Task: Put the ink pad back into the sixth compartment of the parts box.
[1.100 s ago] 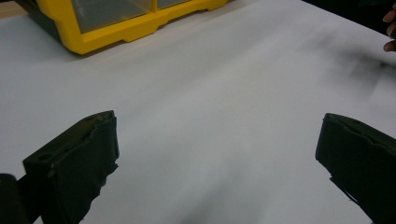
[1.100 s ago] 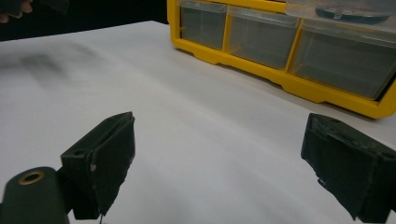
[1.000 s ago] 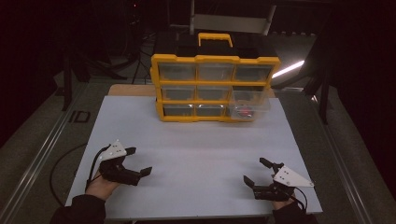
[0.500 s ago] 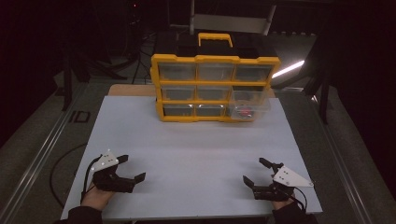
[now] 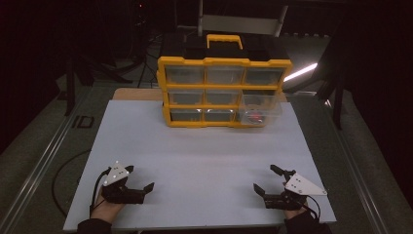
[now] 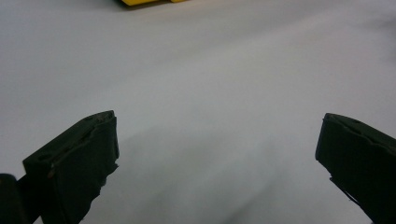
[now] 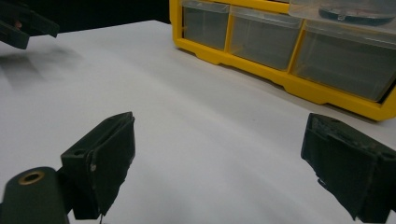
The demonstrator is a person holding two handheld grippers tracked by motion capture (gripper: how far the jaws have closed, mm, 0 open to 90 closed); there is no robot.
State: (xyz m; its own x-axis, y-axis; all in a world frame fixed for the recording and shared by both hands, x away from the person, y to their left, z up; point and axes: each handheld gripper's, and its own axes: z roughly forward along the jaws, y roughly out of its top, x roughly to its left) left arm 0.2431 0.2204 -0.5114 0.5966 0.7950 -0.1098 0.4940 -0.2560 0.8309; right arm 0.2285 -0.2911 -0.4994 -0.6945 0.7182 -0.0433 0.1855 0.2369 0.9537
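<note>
White tabletop (image 5: 204, 156) carries a yellow plastic organiser of clear drawers (image 5: 224, 90) at its far edge, its lower-right drawer (image 5: 260, 108) pulled out with something small and red inside. My left gripper (image 5: 141, 181) and right gripper (image 5: 267, 179) rest near me, well apart from it, jaws wide, holding nothing.

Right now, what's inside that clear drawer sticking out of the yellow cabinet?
The pulled-out drawer of the yellow cabinet holds something small and red, too blurred to identify. Its far end is covered by the cabinet.

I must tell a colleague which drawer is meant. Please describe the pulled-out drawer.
Find the yellow cabinet at the table's far edge. The drawer is at its right, in the middle row. It alone sticks out, with something red inside.
</note>
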